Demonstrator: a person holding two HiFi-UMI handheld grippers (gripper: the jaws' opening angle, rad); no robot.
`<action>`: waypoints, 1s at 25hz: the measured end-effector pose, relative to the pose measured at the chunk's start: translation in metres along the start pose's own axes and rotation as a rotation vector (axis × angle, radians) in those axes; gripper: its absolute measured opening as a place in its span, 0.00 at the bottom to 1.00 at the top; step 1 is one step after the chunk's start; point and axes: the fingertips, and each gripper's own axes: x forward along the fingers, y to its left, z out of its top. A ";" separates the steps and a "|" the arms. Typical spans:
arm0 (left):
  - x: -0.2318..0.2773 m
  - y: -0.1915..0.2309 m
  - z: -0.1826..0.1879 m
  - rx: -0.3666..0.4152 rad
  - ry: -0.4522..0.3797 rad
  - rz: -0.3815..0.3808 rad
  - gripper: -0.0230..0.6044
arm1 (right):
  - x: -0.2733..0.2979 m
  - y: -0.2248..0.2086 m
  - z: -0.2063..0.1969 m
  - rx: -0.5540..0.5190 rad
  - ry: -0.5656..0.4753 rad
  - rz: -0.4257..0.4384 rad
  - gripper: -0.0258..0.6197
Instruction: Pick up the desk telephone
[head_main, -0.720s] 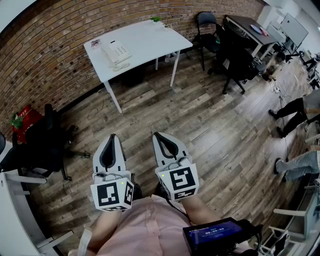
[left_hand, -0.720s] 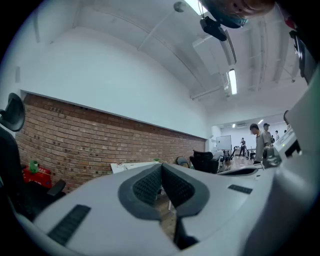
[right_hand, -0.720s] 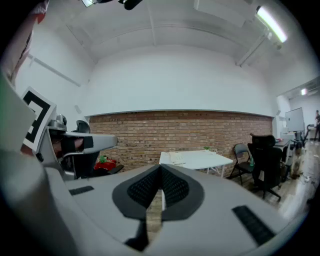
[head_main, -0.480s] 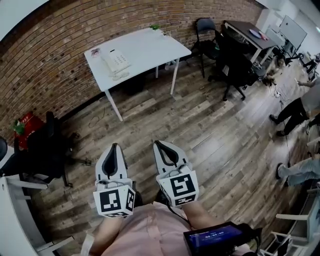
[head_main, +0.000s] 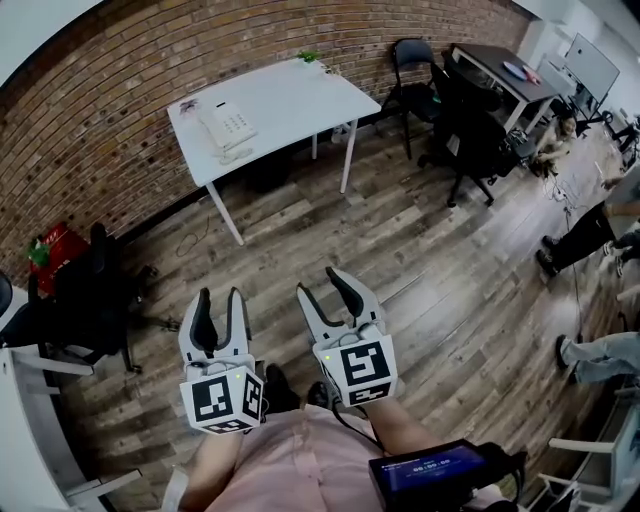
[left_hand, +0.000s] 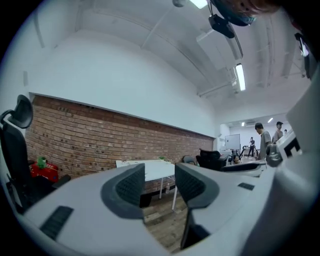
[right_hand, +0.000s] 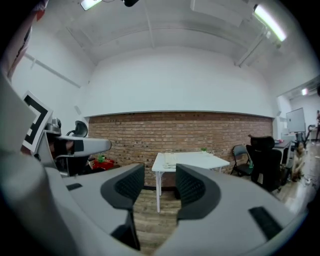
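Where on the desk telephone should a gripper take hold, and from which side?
Probably the handset, which seems to lie along the left side of the telephone in the head view: a narrow bar that suits jaws closing across its middle. Come from above, over the near edge of the table, since the telephone lies flat.

Nothing legible showed in any view. The two white cubes (head_main: 222, 398) bore black square marker patterns only (no letters or digits). The small dark screen (head_main: 432, 468) at the head view's lower edge carried blue-lit lines too small to read, and any print on the white desk telephone (head_main: 228, 127) was too small to read.
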 end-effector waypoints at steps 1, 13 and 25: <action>0.003 0.000 0.002 0.002 -0.008 0.003 0.33 | 0.001 -0.004 0.000 -0.005 0.002 -0.005 0.35; 0.086 0.040 -0.012 -0.016 0.015 0.052 0.34 | 0.092 -0.046 -0.005 -0.012 0.045 -0.011 0.36; 0.236 0.123 -0.004 -0.011 0.041 0.084 0.34 | 0.254 -0.074 0.012 -0.012 0.088 -0.001 0.33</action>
